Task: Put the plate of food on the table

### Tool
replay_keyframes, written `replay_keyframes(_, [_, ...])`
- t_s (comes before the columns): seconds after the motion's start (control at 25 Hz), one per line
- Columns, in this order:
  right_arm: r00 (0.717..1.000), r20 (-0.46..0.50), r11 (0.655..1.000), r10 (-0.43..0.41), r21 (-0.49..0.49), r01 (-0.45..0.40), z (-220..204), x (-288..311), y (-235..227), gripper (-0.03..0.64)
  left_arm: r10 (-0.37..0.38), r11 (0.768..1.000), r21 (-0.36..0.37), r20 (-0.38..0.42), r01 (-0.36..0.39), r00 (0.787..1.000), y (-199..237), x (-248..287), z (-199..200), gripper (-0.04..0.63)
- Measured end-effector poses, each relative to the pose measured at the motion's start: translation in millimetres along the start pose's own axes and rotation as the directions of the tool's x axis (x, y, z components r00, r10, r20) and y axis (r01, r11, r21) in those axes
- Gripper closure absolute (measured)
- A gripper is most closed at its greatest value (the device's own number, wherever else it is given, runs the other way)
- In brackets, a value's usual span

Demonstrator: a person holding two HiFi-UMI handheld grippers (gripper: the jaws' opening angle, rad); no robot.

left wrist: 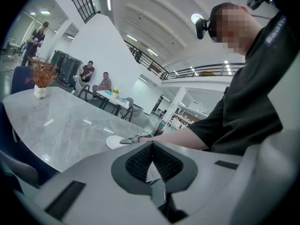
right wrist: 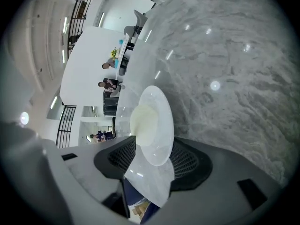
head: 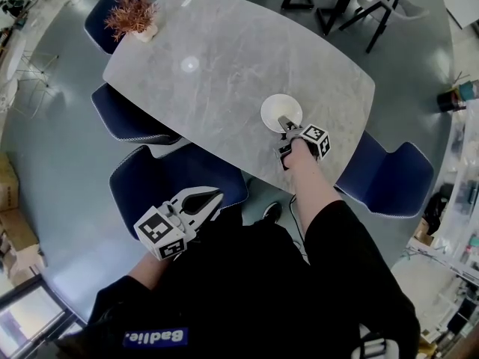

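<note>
Closest to me, the right gripper (right wrist: 154, 154) has its jaws apart, with the near rim of the white plate (right wrist: 165, 110) between them but not pinched. The plate carries pale food (right wrist: 142, 118) and rests on the grey marble table (head: 224, 66), right of centre in the head view. My left gripper (head: 215, 195), at lower left, is closed on nothing over a blue chair (head: 135, 182). A dried plant (head: 133, 13) stands at upper left.

The counter (head: 224, 66) is grey with pale marble veining. The plate (head: 281, 111) is white, its food (right wrist: 143, 118) cream. The chairs (head: 389, 174) are dark blue. The plant (head: 131, 12) is rust-red in a white pot (head: 147, 32). The right gripper (right wrist: 152, 151) is pale grey with black mesh pads (right wrist: 119, 156); its cube (head: 317, 138) bears black-and-white square markers.
</note>
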State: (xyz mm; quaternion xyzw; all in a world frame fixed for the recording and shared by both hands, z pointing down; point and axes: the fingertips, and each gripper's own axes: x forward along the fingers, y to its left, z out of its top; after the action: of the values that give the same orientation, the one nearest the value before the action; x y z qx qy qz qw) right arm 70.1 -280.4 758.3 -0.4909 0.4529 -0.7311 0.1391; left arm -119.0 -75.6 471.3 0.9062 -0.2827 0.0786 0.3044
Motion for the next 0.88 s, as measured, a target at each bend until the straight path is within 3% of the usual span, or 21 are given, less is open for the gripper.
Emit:
replay_keyframes(0.28, [0.998,-0.062,1.0,0.013,0.027,-0.011,-11,-5,7,0.359,-0.009,1.0,-0.017,0.001,0.009,1.0,0,5,0,0.588])
replay_keyframes(0.64, [0.99,-0.135,0.999,-0.048,-0.006,0.047,-19,-17,-5,0.356,-0.023,0.999,-0.035,0.01,0.024,1.0,1,10,2,0.588])
replay_keyframes(0.88, [0.991,-0.132,0.999,0.035,-0.012,-0.036,-28,-36,1,0.356,-0.05,0.998,-0.027,0.021,0.05,0.999,-5,16,6,0.589])
